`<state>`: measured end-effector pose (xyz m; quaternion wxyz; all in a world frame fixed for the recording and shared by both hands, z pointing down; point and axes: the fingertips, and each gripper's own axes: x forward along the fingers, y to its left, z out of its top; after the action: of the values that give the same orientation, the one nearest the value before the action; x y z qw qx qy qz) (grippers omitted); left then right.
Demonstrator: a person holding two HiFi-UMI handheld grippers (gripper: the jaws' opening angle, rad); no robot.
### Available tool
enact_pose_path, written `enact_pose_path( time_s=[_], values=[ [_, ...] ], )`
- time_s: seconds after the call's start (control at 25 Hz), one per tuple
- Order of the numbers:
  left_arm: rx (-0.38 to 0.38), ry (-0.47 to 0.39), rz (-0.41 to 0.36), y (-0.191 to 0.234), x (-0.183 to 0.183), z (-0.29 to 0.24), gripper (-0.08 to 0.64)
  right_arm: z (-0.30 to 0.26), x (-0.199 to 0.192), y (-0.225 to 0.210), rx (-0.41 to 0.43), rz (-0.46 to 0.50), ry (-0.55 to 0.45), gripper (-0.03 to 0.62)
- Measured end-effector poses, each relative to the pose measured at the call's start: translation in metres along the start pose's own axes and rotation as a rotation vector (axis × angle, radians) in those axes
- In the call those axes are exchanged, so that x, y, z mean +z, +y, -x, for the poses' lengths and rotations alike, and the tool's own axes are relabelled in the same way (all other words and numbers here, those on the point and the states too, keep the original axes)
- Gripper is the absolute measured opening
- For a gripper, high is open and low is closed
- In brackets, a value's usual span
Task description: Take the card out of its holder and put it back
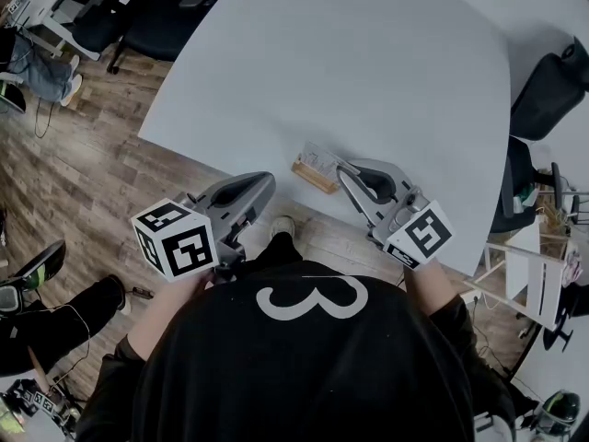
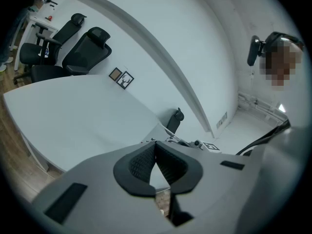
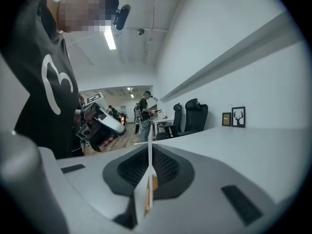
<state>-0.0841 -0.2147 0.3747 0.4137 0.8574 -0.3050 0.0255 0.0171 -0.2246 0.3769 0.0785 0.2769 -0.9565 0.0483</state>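
A small wooden holder (image 1: 314,176) stands near the front edge of the white table (image 1: 368,72), with a pale card (image 1: 318,160) upright in it. My right gripper (image 1: 343,169) comes at the card from the right and is shut on it. In the right gripper view the card (image 3: 149,165) shows edge-on as a thin white strip between the pads, with the wooden holder (image 3: 154,185) just beneath. My left gripper (image 1: 268,181) hovers off the table's front edge, left of the holder. Its jaws (image 2: 155,143) touch at the tips with nothing between them.
Black office chairs (image 1: 152,12) stand past the table's far left corner, and another chair (image 1: 550,86) sits at the right. A wood floor (image 1: 83,164) lies to the left, where someone's shoe and leg (image 1: 55,307) show. A white rack (image 1: 538,274) is at the right.
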Motion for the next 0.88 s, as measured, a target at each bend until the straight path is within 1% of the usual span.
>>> enact_pose_path(
  time_s=[0.24, 0.48, 0.88],
  values=[
    [0.003, 0.010, 0.002, 0.004, 0.001, 0.001, 0.014, -0.007, -0.001, -0.002, 0.005, -0.008, -0.007, 0.023],
    [0.008, 0.011, 0.002, 0.002, -0.001, 0.000, 0.014, -0.005, -0.004, 0.003, 0.019, 0.011, 0.017, 0.023],
    [0.016, 0.027, 0.011, 0.009, -0.002, 0.000, 0.014, -0.013, -0.030, -0.006, 0.013, -0.074, 0.017, 0.023]
  ],
)
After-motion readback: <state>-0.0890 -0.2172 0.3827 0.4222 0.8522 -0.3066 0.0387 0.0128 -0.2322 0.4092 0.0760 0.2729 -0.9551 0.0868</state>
